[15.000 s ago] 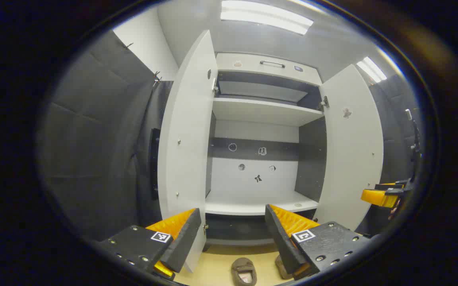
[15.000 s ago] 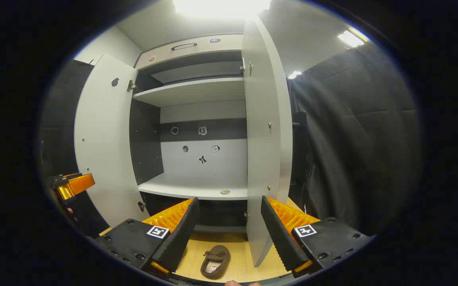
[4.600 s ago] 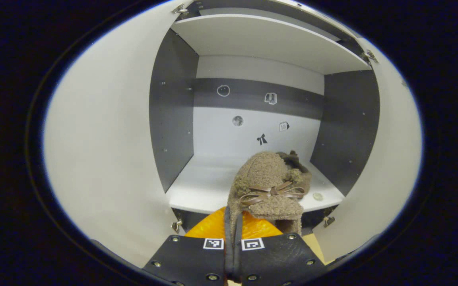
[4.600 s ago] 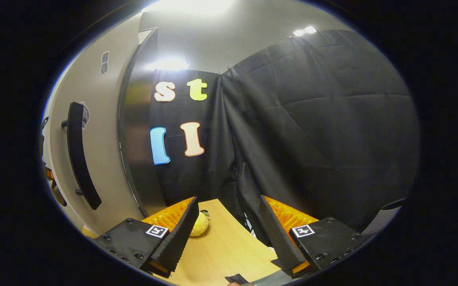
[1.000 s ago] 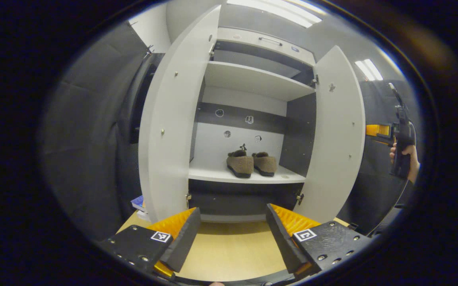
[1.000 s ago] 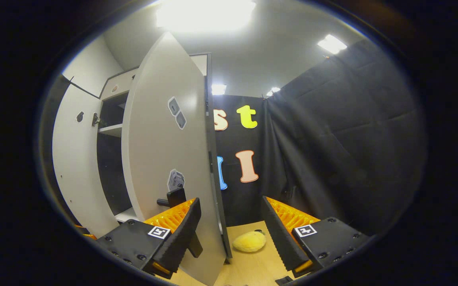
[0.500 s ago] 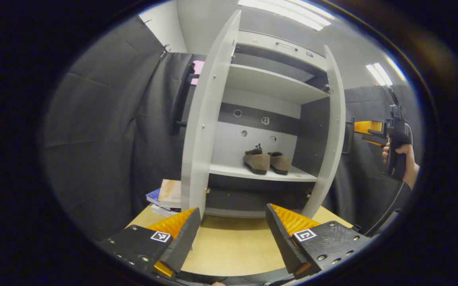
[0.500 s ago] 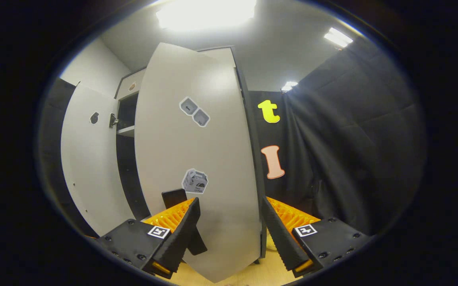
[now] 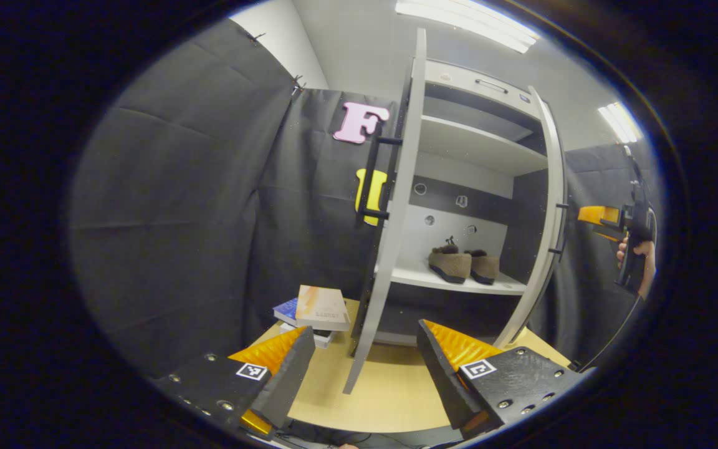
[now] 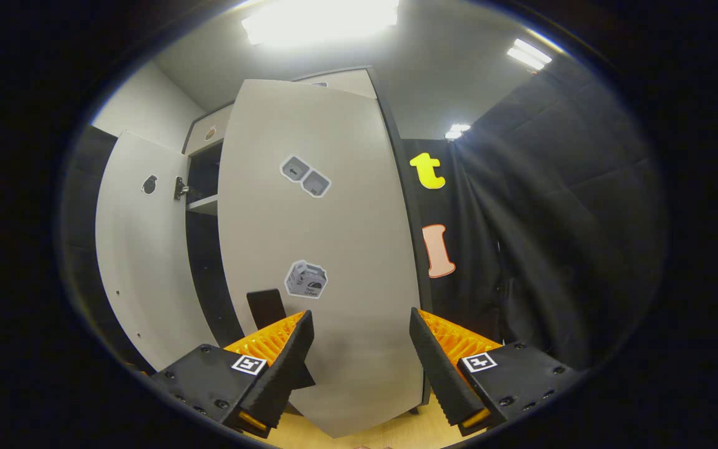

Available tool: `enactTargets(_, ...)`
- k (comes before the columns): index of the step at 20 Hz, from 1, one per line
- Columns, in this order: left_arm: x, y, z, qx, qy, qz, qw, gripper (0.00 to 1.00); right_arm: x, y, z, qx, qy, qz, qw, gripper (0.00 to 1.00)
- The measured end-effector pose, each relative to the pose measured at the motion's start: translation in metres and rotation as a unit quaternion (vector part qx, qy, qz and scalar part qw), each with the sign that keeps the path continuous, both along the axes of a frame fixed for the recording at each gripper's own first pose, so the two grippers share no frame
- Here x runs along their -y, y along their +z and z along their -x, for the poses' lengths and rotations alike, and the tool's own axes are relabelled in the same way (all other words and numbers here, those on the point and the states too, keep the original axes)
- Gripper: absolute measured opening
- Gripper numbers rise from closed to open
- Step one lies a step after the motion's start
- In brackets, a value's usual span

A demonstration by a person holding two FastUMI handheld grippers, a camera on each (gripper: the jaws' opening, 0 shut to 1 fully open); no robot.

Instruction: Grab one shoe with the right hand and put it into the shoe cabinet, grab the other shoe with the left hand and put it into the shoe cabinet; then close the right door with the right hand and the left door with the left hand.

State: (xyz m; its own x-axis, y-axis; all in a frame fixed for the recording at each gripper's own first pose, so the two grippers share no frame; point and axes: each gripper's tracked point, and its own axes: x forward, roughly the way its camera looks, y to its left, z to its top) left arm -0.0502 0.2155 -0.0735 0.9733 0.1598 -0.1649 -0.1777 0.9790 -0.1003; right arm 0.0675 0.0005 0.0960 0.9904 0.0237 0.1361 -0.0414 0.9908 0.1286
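- Two brown fuzzy shoes [image 9: 464, 264] are sitting side by side on the lower shelf [image 9: 459, 284] of the shoe cabinet [image 9: 477, 187], toes pointing into the back panel.
- Your left gripper [image 9: 365, 368] has its fingers spread wide apart with nothing between them, hanging over the wooden counter [image 9: 384, 393] in front of the cabinet.
- In the left gripper view the left door [image 9: 390, 224] is swung out almost edge-on to you, with its black bar handle [image 9: 371, 174] on the outer face, toward the black cloth wall.
- The right door [image 9: 543, 231] in that view stands partway open, also thin and edge-on, at the cabinet's right side.
- Out past that door you can see your other hand [image 9: 636, 255] holding the second gripper up near the door's outer side.
- A small stack of books [image 9: 315, 308] lies on the counter just left of the left door's bottom edge.
- Your right gripper [image 10: 359, 368] also has its fingers wide apart, gripping nothing, and it's right up against the outer face of the right door [image 10: 321, 249].
- That face has a couple of stickers [image 10: 306, 277] on it, and its dark handle [image 10: 268, 308] pokes out just above your left finger.
- Past the door's edge you can see the inside of the left door [image 10: 141, 249] standing open.
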Motion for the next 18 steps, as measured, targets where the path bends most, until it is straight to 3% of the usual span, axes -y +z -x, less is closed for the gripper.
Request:
enactTargets(2,-0.024,0.015,0.001,0.011,0.023,-0.013,1.000,1.00,0.004,-0.006,0.002,-0.008,-0.005,-0.009,1.000,0.92)
enactTargets(3,-0.039,0.024,0.003,0.018,0.034,-0.019,0.999,1.00,0.006,-0.008,0.004,-0.010,-0.007,-0.012,1.000,0.97)
enactTargets(4,-0.053,0.034,0.002,0.027,0.048,-0.024,0.998,0.95,0.009,-0.011,0.007,-0.012,-0.009,-0.013,1.000,0.97)
enactTargets(5,-0.067,0.042,0.002,0.035,0.065,-0.026,0.997,1.00,0.011,-0.012,0.008,-0.013,-0.012,-0.012,1.000,0.92)
enactTargets(7,-0.089,0.056,0.001,0.047,0.096,-0.019,0.994,1.00,0.011,-0.015,0.011,-0.016,-0.012,-0.014,1.000,0.92)
enactTargets(8,-0.099,0.062,-0.004,0.053,0.105,-0.013,0.993,0.95,0.010,-0.018,0.012,-0.019,-0.012,-0.015,1.000,0.98)
enactTargets(9,-0.105,0.068,-0.008,0.060,0.110,-0.008,0.992,0.95,0.009,-0.021,0.014,-0.021,-0.010,-0.016,1.000,0.98)
enactTargets(10,-0.112,0.076,-0.013,0.068,0.110,-0.005,0.992,1.00,0.007,-0.025,0.016,-0.023,-0.009,-0.015,1.000,0.98)
enactTargets(11,-0.117,0.086,-0.019,0.076,0.108,-0.006,0.991,0.95,0.005,-0.029,0.018,-0.025,-0.009,-0.014,1.000,0.98)
enactTargets(13,-0.128,0.107,-0.031,0.090,0.099,-0.018,0.991,0.95,-0.001,-0.040,0.023,-0.035,-0.006,-0.014,0.999,0.98)
enactTargets(18,-0.133,0.147,-0.075,0.095,0.029,-0.067,0.993,0.95,-0.012,-0.069,0.037,-0.060,0.001,-0.022,0.998,0.98)
